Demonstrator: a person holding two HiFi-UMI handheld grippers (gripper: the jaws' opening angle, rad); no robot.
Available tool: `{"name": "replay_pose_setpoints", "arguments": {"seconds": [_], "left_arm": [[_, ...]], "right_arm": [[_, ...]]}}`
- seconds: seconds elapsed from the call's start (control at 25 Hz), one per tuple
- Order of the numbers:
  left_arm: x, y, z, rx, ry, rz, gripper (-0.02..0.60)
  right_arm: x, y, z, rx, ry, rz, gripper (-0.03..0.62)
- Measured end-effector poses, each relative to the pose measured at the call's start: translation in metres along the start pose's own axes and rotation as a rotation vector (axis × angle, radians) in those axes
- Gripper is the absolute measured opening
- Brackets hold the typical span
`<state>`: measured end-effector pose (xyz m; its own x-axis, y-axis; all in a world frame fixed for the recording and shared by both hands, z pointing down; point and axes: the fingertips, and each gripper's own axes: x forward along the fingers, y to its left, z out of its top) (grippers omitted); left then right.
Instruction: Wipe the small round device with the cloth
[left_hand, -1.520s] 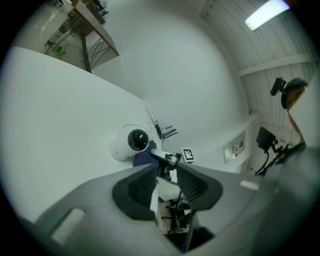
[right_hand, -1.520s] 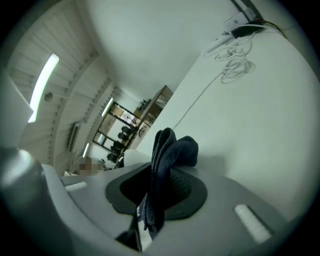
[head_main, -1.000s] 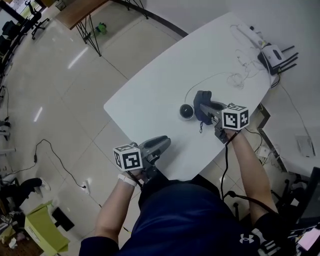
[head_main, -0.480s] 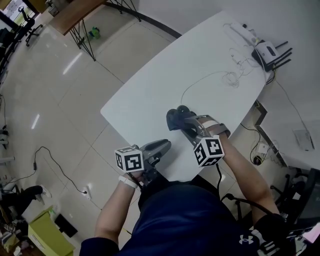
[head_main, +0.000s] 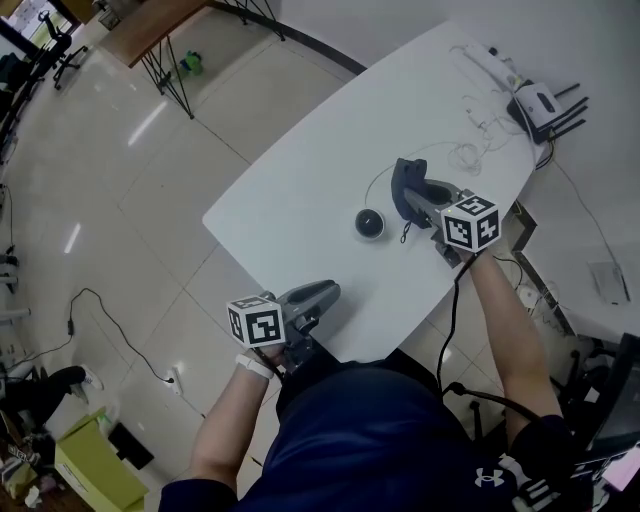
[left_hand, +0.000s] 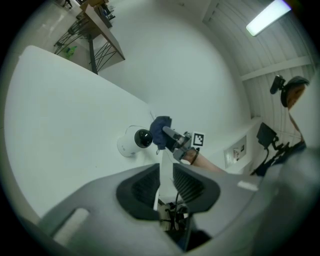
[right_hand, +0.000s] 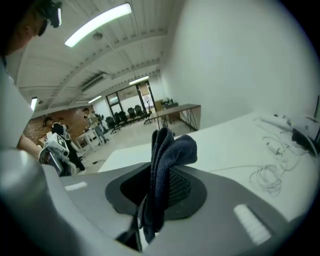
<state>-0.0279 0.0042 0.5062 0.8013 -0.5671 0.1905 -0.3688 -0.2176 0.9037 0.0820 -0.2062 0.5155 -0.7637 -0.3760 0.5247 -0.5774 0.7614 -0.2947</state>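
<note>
Device: we see a small round white device (head_main: 369, 223) with a glossy black dome face.
Device place: it sits on the white table (head_main: 320, 150), toward the near edge, with a thin white cable (head_main: 400, 160) curving away from it.
Cloth: the dark blue cloth (right_hand: 165, 160) is bunched in folds, pinched between the right gripper's (right_hand: 157, 187) jaws, with its folded end standing out past them.
Cloth place: just beside the device, on its black-faced side; whether they touch we cannot tell.
</note>
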Motion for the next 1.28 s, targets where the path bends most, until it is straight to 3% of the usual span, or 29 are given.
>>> {"name": "replay_pose_setpoints", "arguments": {"seconds": [0.12,0.36,0.52,0.64,0.76,0.92,1.08,1.16,1.28], "left_arm": [[-0.004,-0.001,-0.001,-0.009,-0.018,0.016,0.083],[-0.025,0.005,-0.006,-0.034,-0.057,0.072,0.083],[-0.035,0.011,-0.011,-0.052,-0.077,0.092,0.081],[-0.035,0.015,-0.015,-0.059,-0.07,0.088,0.08],[-0.023,0.017,-0.017,-0.057,-0.041,0.077,0.074],[-0.003,0.014,-0.015,-0.047,-0.003,0.051,0.066],[0.003,0.004,-0.01,-0.022,0.016,0.011,0.064],[0.001,0.001,-0.008,-0.016,0.021,0.0,0.064],[-0.008,0.001,-0.007,-0.021,0.022,0.001,0.064]], "right_arm": [[0.032,-0.007,-0.035,0.054,0.104,0.083,0.069],[0.078,0.003,-0.067,0.108,0.181,0.211,0.069],[0.077,0.007,-0.056,0.206,0.128,0.282,0.069],[0.058,0.026,-0.018,0.189,0.041,0.34,0.069],[0.039,0.059,0.006,-0.057,0.055,0.335,0.069],[0.028,0.113,0.002,-0.612,0.157,0.213,0.069],[0.022,0.151,-0.031,-1.117,0.275,0.055,0.069],[0.021,0.157,-0.055,-1.263,0.317,-0.013,0.069],[0.025,0.157,-0.087,-1.286,0.348,-0.074,0.069]]}}
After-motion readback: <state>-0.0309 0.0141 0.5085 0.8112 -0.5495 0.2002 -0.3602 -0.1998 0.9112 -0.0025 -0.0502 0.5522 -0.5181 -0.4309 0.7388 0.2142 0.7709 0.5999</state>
